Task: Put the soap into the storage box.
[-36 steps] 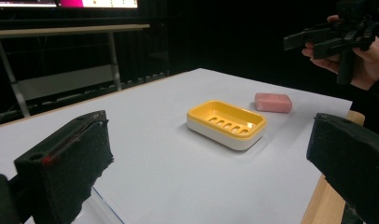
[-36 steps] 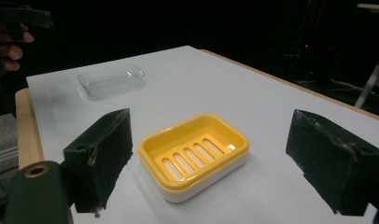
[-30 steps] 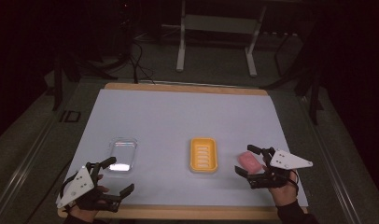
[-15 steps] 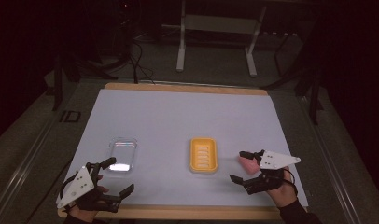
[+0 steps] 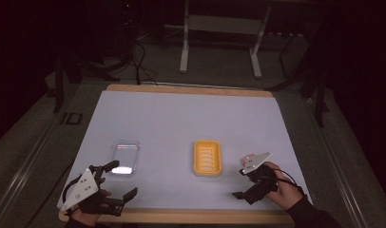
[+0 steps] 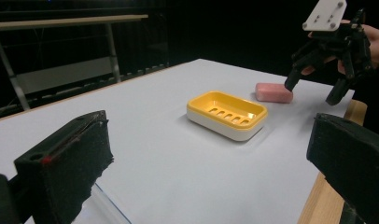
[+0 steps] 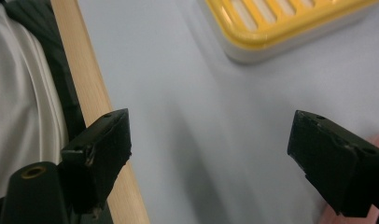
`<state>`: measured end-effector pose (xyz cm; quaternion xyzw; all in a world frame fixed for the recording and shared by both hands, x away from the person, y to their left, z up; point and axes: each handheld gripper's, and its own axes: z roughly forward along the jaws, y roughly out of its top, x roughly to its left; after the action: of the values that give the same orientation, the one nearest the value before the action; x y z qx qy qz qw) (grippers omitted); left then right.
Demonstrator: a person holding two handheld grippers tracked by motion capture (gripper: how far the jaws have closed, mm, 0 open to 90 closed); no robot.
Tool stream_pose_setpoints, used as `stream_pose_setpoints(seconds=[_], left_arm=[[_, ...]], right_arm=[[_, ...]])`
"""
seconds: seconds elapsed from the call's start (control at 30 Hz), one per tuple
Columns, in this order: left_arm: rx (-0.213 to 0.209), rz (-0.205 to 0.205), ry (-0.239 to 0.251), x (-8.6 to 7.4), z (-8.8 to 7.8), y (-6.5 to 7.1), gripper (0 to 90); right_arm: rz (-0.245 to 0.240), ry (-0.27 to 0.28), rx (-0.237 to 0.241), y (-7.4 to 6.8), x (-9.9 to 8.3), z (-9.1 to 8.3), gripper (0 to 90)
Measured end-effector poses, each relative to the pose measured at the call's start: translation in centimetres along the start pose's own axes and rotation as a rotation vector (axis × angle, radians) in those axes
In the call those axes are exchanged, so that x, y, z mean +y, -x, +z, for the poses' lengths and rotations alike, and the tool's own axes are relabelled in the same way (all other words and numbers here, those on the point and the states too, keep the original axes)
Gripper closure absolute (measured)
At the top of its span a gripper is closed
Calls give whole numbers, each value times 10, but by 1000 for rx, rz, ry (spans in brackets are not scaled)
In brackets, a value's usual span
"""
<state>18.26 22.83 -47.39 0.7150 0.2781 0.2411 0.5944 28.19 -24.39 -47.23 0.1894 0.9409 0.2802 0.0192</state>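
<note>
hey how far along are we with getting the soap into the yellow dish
Nothing looks done: the yellow dish is empty, and the pink soap lies on the table beyond it. In hand: the right hand-held gripper hovers open at the soap, gripping nothing. Left: grasp it, place it in the dish. The left hand-held gripper sits open near a clear lid.

Soap dish (image 5: 207,157): yellow top with slotted stripes, white base. Soap bar (image 6: 273,92): pink, plain. Lid (image 5: 124,157): clear, bright white glare on it. Table cover (image 5: 191,118): pale blue-white, plain; wooden edge (image 5: 191,216) tan. Left gripper (image 5: 114,185) and right gripper (image 5: 241,181): black jaws, light grey top plates. Sleeve (image 5: 311,216) dark. Background floor dark grey-green.
</note>
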Motion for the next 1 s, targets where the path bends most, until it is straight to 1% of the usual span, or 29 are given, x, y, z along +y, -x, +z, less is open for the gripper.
stream_pose_setpoints(seconds=[0.07,0.13,0.2,0.23,0.3,0.33,0.4,0.43,0.47,0.53,0.57,0.63,0.67,0.7,0.73,0.77,0.8,0.87,0.9,0.93,1.0], left_arm=[[0,1,-2,0,0,0,2],[1,1,-3,0,0,0,2],[0,2,-5,0,0,0,2],[1,2,-6,0,1,0,2],[3,2,-6,0,1,0,2],[3,2,-6,0,1,0,2],[5,0,-4,0,0,0,2],[6,1,-5,0,0,0,2],[6,1,-5,0,0,0,2],[7,1,-5,0,0,0,2],[6,1,-4,0,0,0,2],[7,2,-5,0,0,0,2],[7,2,-5,0,0,0,2],[6,1,-5,0,0,0,2],[6,2,-5,0,0,0,2],[9,1,-8,0,0,-1,2],[9,1,-8,0,0,-1,2],[11,-2,-7,0,0,-1,2],[12,-2,-7,0,0,-1,2],[11,-2,-7,0,0,-1,1],[11,0,-8,0,0,-1,2]], right_arm=[[13,-44,-2,2,1,0,133],[17,-75,-9,3,1,-1,132],[38,-118,-6,4,3,-3,135],[39,-135,-13,5,3,-4,135],[63,-179,-9,7,4,-4,135],[63,-179,-9,7,4,-4,135],[102,-223,-16,9,5,-5,136],[137,-266,-33,11,6,-5,139],[137,-266,-33,11,6,-5,139],[174,-296,-44,13,5,-5,153],[173,-299,-64,13,5,-5,162],[209,-318,-60,15,4,-6,181],[209,-318,-60,15,4,-6,181],[232,-336,-68,16,2,-6,181],[232,-336,-68,16,2,-6,181],[275,-362,-84,19,0,-7,182],[299,-375,-90,21,-1,-7,182],[329,-383,-101,25,-3,-8,182],[329,-383,-101,25,-3,-8,182],[378,-387,-114,28,-4,-10,182],[411,-385,-132,30,-5,-11,181]])
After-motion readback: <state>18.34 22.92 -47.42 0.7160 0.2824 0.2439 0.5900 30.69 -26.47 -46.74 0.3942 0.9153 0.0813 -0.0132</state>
